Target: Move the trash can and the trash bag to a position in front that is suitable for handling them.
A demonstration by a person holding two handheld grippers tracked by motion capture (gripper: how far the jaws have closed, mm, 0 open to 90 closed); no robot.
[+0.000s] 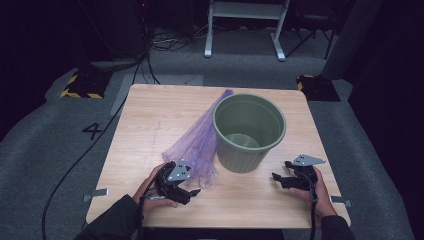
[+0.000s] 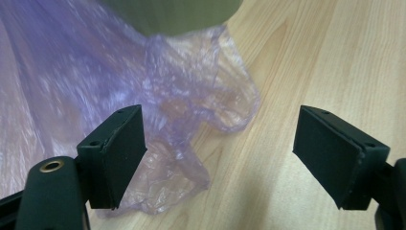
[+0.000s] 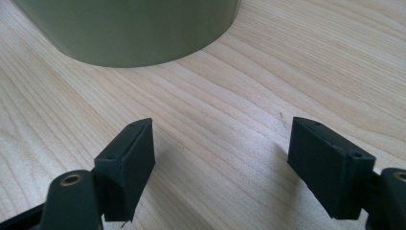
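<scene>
The job looks barely begun: the purple bag (image 1: 197, 142) lies flat on the table (image 1: 150, 120), stretched from the far side toward the person, its crumpled near end touching the base of the green bin (image 1: 249, 131) on that bin's left. The bin stands upright and empty, so lining it (if that is the aim) is all still to do. The left gripper (image 1: 186, 192) rests just beside the bag's near end, jaws apart with nothing between them. The right gripper (image 1: 281, 172) waits near the bin's right side, jaws likewise apart and empty. The bin itself crowds the bag's edge. Cables and a frame lie on the floor beyond.
</scene>
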